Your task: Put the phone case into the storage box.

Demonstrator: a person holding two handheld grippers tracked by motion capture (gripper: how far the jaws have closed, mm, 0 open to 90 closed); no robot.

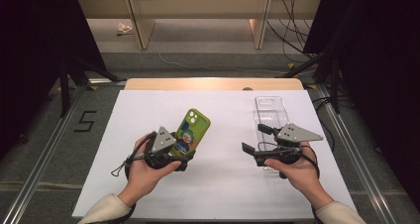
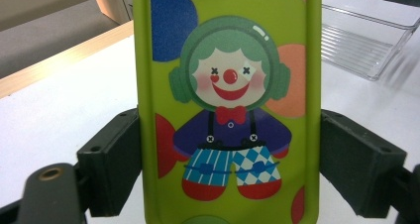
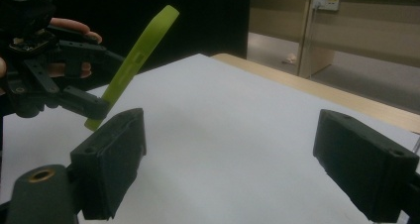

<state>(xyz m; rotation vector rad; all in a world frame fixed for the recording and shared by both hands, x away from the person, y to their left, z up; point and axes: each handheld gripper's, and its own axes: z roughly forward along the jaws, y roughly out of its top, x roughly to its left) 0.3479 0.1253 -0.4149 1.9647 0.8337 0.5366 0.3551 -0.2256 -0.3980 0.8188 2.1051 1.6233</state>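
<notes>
In the high view, a green phone case [image 1: 192, 133] with a clown picture is held up off the white table [image 1: 148, 115] by the left gripper [image 1: 179, 153], tilted with its camera hole at the far end. The right gripper [image 1: 253, 140] is seen near the right side, in front of a clear plastic tray [image 1: 270, 112], and nothing is held in it. In the left gripper view, the case [image 2: 228, 105] is squeezed by its two long edges between the black pads [image 2: 116, 159], so the jaws are wide but closed on it; the tray [image 2: 364, 43] is seen behind, at the upper right. The grip should be kept steady and not loosened, because the case is thin and bendy and could slip or twist. In the right gripper view, the right gripper [image 3: 228, 159] is wide open with only bare table [image 3: 233, 115] between its pads, and the left gripper [image 3: 64, 85] with the case [image 3: 136, 60] is seen edge-on at the left. It is judged that the case is meant to be passed over or put in the tray. The empty jaws should be brought slowly to the free upper end of the case and closed on its edges before the first grip is let go.
</notes>
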